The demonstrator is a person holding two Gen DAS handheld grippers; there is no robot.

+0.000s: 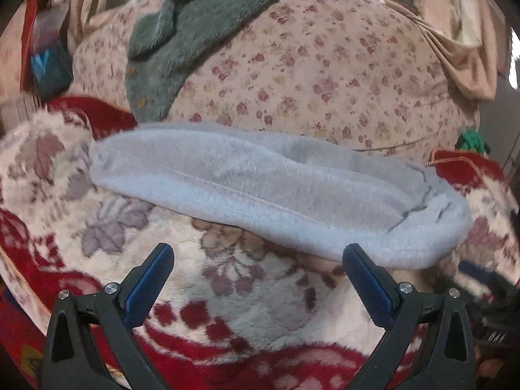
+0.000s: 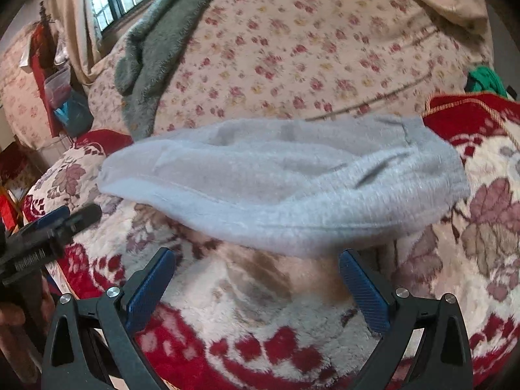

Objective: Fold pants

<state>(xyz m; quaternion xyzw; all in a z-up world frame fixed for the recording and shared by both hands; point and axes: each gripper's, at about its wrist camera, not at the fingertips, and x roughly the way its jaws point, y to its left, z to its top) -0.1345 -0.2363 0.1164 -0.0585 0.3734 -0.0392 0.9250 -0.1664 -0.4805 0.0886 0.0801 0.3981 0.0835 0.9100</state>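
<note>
The grey fleece pants (image 1: 260, 188) lie across the red and cream floral blanket (image 1: 227, 318) on the bed, already doubled into one long band, with the narrow end to the left and the wider end, marked by dark creases, to the right. Both hand-held grippers stand just short of the near edge, touching no cloth: the left hand-held gripper (image 1: 258, 261) has its blue pads (image 1: 148, 284) spread wide with nothing between them, and the right hand-held gripper (image 2: 256, 266) is likewise wide apart and empty, facing the middle-to-right part of the band. The likely step is to bring one end over the other. To do it well, each hand-held gripper should probably bite one corner of the same end, through both layers, since plush fleece tends to slide and a shallow pinch may take only the top leg. Lifting low and laying the end down square to the far edge should keep the seam (image 1: 247, 191) straight. Behind, the rose-print quilt (image 1: 325, 74) and dark grey throw (image 1: 195, 26) are near enough to snag.
</note>
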